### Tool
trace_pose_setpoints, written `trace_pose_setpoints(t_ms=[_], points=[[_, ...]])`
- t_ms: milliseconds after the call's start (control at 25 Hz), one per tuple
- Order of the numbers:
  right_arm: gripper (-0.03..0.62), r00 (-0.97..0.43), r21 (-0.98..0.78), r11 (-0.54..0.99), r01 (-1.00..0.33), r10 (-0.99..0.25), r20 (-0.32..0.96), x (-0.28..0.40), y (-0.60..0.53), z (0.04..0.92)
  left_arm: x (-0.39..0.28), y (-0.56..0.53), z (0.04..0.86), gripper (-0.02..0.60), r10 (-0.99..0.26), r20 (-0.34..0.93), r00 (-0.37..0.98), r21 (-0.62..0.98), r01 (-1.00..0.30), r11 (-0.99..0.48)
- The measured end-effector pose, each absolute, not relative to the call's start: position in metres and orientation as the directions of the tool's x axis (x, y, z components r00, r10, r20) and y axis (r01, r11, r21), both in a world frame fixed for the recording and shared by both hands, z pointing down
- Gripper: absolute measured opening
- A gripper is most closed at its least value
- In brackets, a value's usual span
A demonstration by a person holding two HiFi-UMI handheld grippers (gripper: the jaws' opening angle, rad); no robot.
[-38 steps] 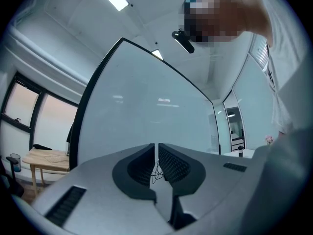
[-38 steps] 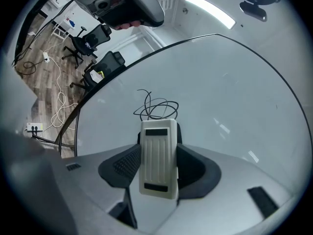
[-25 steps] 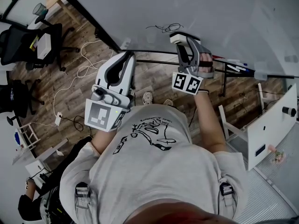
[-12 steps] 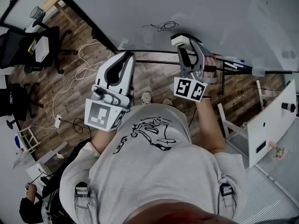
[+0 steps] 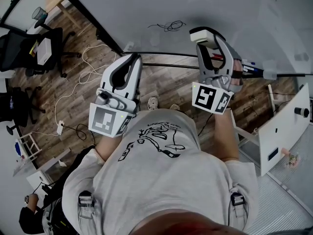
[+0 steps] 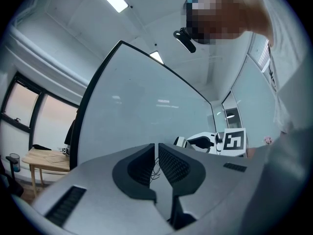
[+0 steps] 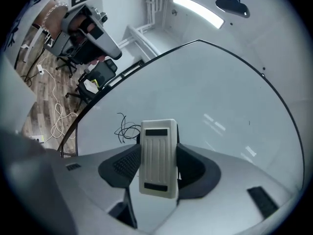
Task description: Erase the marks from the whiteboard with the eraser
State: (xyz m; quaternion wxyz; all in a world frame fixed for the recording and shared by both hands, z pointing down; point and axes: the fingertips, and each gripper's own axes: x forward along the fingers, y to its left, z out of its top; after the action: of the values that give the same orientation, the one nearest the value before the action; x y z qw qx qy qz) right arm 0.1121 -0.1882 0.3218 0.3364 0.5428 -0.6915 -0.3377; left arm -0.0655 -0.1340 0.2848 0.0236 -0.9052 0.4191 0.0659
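Observation:
The whiteboard (image 5: 234, 9) fills the top of the head view, and a black scribble (image 5: 168, 26) sits low on it. My right gripper (image 5: 209, 37) is shut on the white eraser (image 5: 204, 32), just right of and below the scribble. In the right gripper view the ribbed eraser (image 7: 158, 158) stands upright between the jaws, with the scribble (image 7: 126, 126) left of it on the board (image 7: 210, 97). My left gripper (image 5: 130, 58) hangs lower left, off the board. Its jaws (image 6: 157, 155) are shut with nothing between them.
A tray with markers (image 5: 250, 68) runs along the board's lower edge at the right. A wooden floor with loose cables (image 5: 90, 58) and office chairs (image 5: 34, 43) lies to the left. White furniture (image 5: 283, 131) stands at the right.
My right gripper has carried the eraser rightward and slightly down, from under the scribble to its right. The scribble looks unchanged. The left gripper has not moved.

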Motion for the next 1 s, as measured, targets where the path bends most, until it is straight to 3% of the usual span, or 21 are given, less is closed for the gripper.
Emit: trace_pose_setpoints(t_ms=[360,1000], points=[[0.238,-0.196,0.838,0.134,-0.529,-0.98,0.033,0.105,-0.198,0.282,-0.069,-0.131,0.282,0.038,-0.759,-0.142,0.635,0.004,-0.767,-0.642],[0.238,-0.185,0.863,0.127,-0.489,-0.982,0.04,0.102,-0.231,0.288,-0.074,-0.134,0.282,0.038,-0.765,-0.145,0.628,0.01,-0.772,-0.636]])
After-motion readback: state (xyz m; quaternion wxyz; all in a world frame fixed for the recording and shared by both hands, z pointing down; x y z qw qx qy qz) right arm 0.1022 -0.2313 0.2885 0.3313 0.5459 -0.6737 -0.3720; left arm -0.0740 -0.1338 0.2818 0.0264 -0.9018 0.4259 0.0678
